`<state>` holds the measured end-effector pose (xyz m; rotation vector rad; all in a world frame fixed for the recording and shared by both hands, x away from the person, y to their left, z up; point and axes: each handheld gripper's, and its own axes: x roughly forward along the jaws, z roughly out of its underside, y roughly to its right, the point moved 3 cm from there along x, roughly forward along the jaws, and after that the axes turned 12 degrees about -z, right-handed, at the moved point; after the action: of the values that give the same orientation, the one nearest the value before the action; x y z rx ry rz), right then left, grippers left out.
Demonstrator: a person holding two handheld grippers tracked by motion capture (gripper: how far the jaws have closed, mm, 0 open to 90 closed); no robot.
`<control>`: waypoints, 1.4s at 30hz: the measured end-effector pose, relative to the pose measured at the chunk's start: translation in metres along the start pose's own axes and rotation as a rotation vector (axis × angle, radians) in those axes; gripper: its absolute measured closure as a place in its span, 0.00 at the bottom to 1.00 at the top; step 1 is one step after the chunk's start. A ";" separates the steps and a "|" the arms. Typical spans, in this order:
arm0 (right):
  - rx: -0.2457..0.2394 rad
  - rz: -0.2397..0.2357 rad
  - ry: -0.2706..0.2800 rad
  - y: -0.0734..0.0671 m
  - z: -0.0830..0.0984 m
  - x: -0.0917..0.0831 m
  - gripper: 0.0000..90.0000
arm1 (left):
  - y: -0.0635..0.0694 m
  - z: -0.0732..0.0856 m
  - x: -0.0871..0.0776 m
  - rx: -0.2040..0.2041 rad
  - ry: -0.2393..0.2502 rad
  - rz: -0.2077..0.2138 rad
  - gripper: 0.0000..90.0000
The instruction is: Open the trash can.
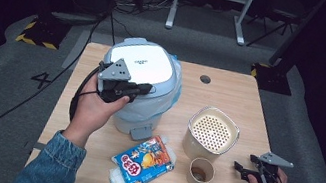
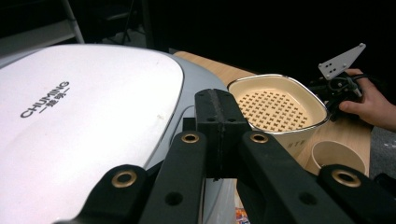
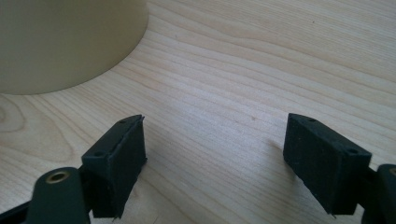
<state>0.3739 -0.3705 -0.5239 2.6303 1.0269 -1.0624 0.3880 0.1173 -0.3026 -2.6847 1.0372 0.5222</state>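
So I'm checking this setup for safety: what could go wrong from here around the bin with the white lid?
The shut left gripper sits over the bin lid; a hard push might slip off the smooth top or tip the bin. The snack box lies right at the bin's pedal and could get knocked. The paper cup holding brown liquid stands near the open right gripper: spill risk.

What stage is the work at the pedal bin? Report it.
Done: nothing visibly; the carton, paper cup and cream container all sit on the table.
In hand: the shut left gripper is over the bin's closed lid.
Left: presumably opening the bin; the open right gripper holds nothing.
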 end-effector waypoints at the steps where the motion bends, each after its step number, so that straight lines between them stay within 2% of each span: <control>1: 0.000 0.000 0.000 0.000 0.000 0.000 0.23 | 0.000 0.000 0.001 -0.003 -0.004 -0.002 1.00; 8: 0.000 0.001 0.000 0.000 0.000 0.000 0.23 | 0.000 0.000 0.002 -0.039 -0.009 -0.016 1.00; 17: 0.000 0.001 0.000 0.000 0.000 0.000 0.23 | 0.001 -0.001 0.002 -0.012 -0.032 -0.021 1.00; 21: -0.001 0.001 0.000 0.000 0.000 0.000 0.23 | 0.001 -0.001 0.002 -0.009 -0.033 -0.022 1.00; 25: 0.000 0.001 0.000 0.000 0.000 0.000 0.23 | 0.002 0.000 0.003 -0.032 -0.030 0.002 1.00; 26: 0.000 0.001 0.000 0.000 0.000 0.000 0.23 | 0.002 -0.001 0.002 -0.022 -0.027 -0.001 1.00; 28: 0.000 0.001 0.000 0.000 0.000 0.000 0.23 | 0.006 -0.002 0.001 -0.022 0.000 0.023 0.81; 29: 0.000 0.001 0.000 0.000 0.000 0.000 0.23 | 0.008 -0.002 0.001 -0.021 0.018 0.033 0.73; 31: 0.000 0.001 0.000 0.000 0.000 0.000 0.23 | 0.013 -0.003 -0.002 0.006 0.051 0.066 0.61; 35: 0.000 0.001 0.000 0.000 0.000 0.000 0.23 | 0.024 0.000 -0.010 0.034 0.037 0.115 0.54; 39: -0.002 0.002 0.000 0.000 0.000 0.000 0.23 | 0.031 0.007 -0.017 0.077 0.006 0.123 0.51; 42: 0.001 0.005 0.001 -0.001 0.000 0.000 0.23 | 0.036 0.020 -0.021 0.094 -0.027 0.131 0.48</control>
<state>0.3733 -0.3702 -0.5239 2.6330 1.0192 -1.0603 0.3446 0.1101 -0.3151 -2.5339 1.2044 0.5173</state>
